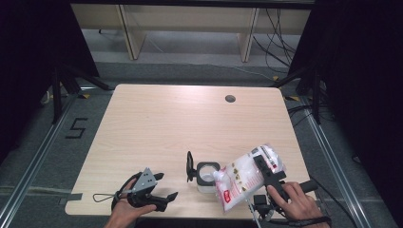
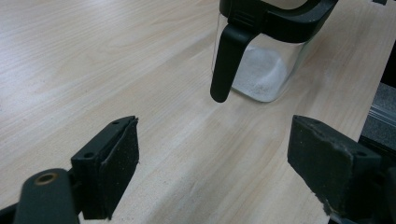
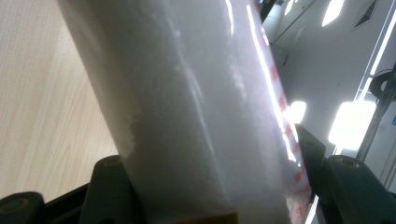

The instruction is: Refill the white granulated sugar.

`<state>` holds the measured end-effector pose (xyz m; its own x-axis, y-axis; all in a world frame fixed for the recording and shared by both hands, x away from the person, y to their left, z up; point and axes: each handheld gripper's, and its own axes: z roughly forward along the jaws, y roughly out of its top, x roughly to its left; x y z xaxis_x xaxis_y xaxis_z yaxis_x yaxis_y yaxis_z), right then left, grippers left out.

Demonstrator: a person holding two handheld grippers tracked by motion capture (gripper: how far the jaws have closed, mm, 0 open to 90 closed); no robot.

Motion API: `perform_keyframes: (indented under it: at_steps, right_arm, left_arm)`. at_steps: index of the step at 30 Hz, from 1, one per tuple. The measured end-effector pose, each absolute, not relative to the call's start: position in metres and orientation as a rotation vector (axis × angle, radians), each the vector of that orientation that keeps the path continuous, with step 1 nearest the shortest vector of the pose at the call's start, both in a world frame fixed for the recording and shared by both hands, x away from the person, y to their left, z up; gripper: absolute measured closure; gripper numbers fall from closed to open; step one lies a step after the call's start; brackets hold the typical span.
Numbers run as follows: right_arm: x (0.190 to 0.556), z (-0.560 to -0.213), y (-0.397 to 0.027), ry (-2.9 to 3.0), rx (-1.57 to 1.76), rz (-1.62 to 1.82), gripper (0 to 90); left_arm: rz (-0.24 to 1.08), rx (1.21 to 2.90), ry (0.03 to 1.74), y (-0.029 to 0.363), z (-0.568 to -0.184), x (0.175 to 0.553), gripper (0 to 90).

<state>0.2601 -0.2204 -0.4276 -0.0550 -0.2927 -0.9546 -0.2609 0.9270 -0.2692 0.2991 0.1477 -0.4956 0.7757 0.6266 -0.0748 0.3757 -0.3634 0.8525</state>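
Pale wood-grain covers the table (image 1: 157,123), and going from its left edge the first thing met in the high view is the left gripper (image 1: 167,186), resting low near the front edge in the person's left hand (image 1: 124,209), a grey three-cornered plate on its top and a cable loop trailing out to the left. Its jaws stand wide apart with bare tabletop between them; in the left gripper view the left gripper (image 2: 212,154) shows its two black pads well separated and pointing at the jar. Just to the right stands the clear jar (image 1: 206,178), upright on the table with a black rim and its black lid (image 1: 190,166) flipped up on the left side; in the left gripper view the clear jar (image 2: 264,60) holds a shallow layer of white granules at the bottom. Right of that, the plastic bag (image 1: 247,178) of white granules, printed with red marks, hangs tilted with its lower corner at the jar's open mouth. Farthest right, the right gripper (image 1: 266,168) is clamped across the bag's middle, held by the right hand (image 1: 294,199); in the right gripper view the plastic bag (image 3: 196,116) sits squeezed between both pads
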Motion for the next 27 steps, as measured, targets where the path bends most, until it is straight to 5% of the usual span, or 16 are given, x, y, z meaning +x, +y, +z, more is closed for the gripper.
perform_keyframes:
  at_steps: [27]
  right_arm:
    - [0.2588, -0.4238, -0.2218, 1.641, -0.44, -0.029, 43.5]
  left_arm:
    - [0.329, 2.009, 0.741, 0.1491, -0.495, 0.2997, 16.1]
